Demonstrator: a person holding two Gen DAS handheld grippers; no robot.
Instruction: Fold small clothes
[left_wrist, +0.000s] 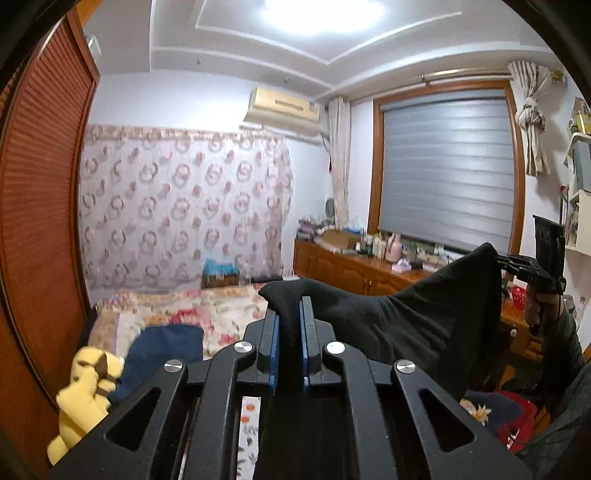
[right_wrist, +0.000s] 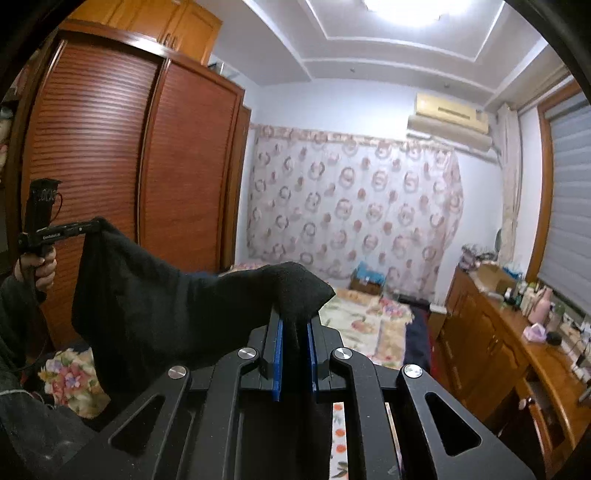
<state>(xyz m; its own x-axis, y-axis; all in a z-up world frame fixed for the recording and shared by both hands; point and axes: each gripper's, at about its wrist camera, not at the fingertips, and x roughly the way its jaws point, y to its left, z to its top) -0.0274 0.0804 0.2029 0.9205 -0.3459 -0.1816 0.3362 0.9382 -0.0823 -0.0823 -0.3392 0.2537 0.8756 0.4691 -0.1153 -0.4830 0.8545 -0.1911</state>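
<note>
A black garment (left_wrist: 424, 317) hangs stretched in the air between both grippers, well above the floral bed (left_wrist: 221, 314). My left gripper (left_wrist: 290, 308) is shut on one corner of it, the cloth pinched between the blue pads. My right gripper (right_wrist: 295, 319) is shut on the other corner of the black garment (right_wrist: 155, 295). In the left wrist view the right gripper (left_wrist: 496, 258) shows at the far right, clamping the cloth's top edge. In the right wrist view the left gripper (right_wrist: 96, 223) shows at the far left, held by a hand (right_wrist: 40, 269).
A navy garment (left_wrist: 162, 350) and a yellow plush toy (left_wrist: 85, 391) lie on the bed at the left. A wooden wardrobe (right_wrist: 129, 177) stands to the left, a cluttered wooden dresser (right_wrist: 517, 332) under the window to the right. A red item (left_wrist: 517, 417) lies low right.
</note>
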